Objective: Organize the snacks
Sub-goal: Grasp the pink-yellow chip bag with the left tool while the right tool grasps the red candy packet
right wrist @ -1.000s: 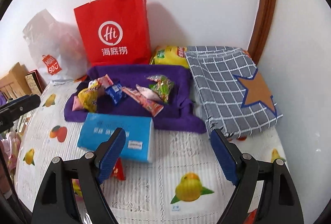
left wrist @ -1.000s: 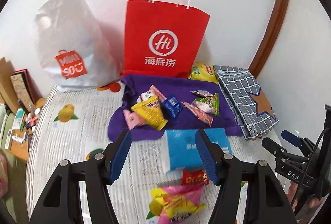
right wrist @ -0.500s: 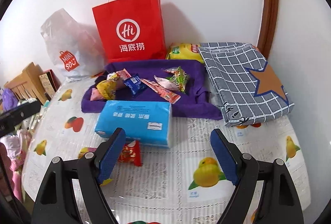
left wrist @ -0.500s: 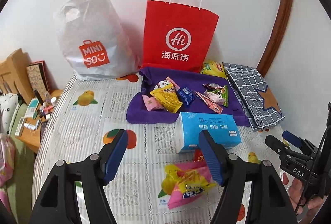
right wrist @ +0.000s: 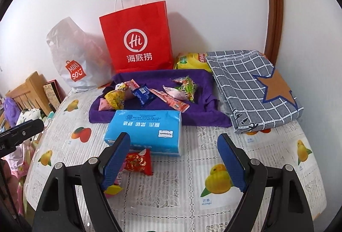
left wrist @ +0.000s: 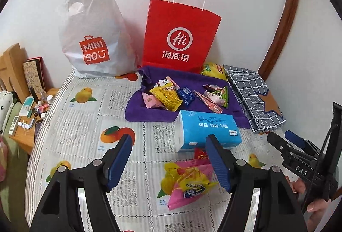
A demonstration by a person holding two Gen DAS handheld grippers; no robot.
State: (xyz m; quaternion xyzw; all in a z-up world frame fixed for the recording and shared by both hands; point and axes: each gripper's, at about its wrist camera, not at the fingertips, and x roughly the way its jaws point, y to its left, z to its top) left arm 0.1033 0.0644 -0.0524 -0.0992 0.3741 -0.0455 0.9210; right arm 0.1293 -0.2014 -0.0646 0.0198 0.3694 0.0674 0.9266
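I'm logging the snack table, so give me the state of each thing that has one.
left gripper: open, empty
right gripper: open, empty
red paper bag: upright
white plastic bag: upright
blue tissue pack: lying flat
pink snack bag: lying flat
checked cloth: folded

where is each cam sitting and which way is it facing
Left wrist: on the left gripper, angled down across the table at the pink snack bag; its open fingers show, plus the right gripper and a hand at the right edge.
Right wrist: on the right gripper, angled down at the blue tissue pack; its open fingers show.
Shared: tissue pack, purple cloth, red paper bag.
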